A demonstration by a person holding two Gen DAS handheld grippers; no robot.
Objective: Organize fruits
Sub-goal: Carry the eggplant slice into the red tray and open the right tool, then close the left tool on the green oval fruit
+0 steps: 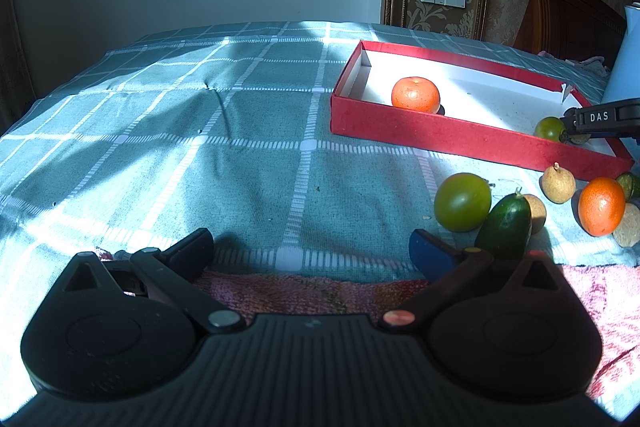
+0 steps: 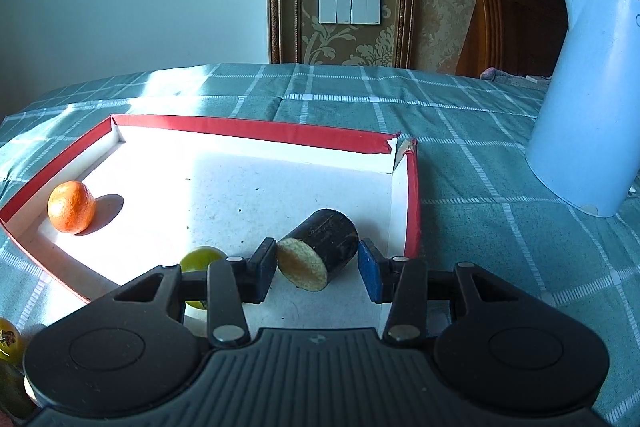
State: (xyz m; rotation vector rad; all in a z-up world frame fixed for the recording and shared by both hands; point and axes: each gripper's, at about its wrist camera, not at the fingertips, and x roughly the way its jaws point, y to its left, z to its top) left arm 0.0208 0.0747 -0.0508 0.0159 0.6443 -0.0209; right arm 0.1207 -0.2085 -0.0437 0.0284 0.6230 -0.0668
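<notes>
The only writing that can be read is "DAS" in white letters on the black body of the right gripper [image 1: 576, 131], which reaches into the left wrist view from three o'clock over the near right corner of the red box [image 1: 420, 131]. The box is a shallow cardboard tray with red walls and a white floor, lying on a green checked cloth [image 1: 200, 131]. At its left end sits a round orange tangerine [image 2: 71, 212], lit by sun and casting a short shadow toward three o'clock. In the right wrist view a short dark cylinder piece [image 2: 320, 253] with a pale yellow cut face lies tilted on the box floor between the right gripper's fingers; the jaws stand apart, the left pad close by the cut face and the blue right pad just clear of the dark skin. A small green tomato [image 2: 199, 259] lies in the box at nine o'clock of that piece, partly hidden by the finger. Outside the box, toward four o'clock in the left wrist view, a larger green tomato [image 1: 463, 202] touches a small dark cucumber [image 1: 506, 225], with a second tangerine [image 1: 601, 206] and a tan round fruit [image 1: 558, 183] near them. The left gripper [image 1: 310, 247] hangs wide open over the cloth, holding nothing. A white kettle [image 2: 588, 99] stands at two o'clock.
</notes>
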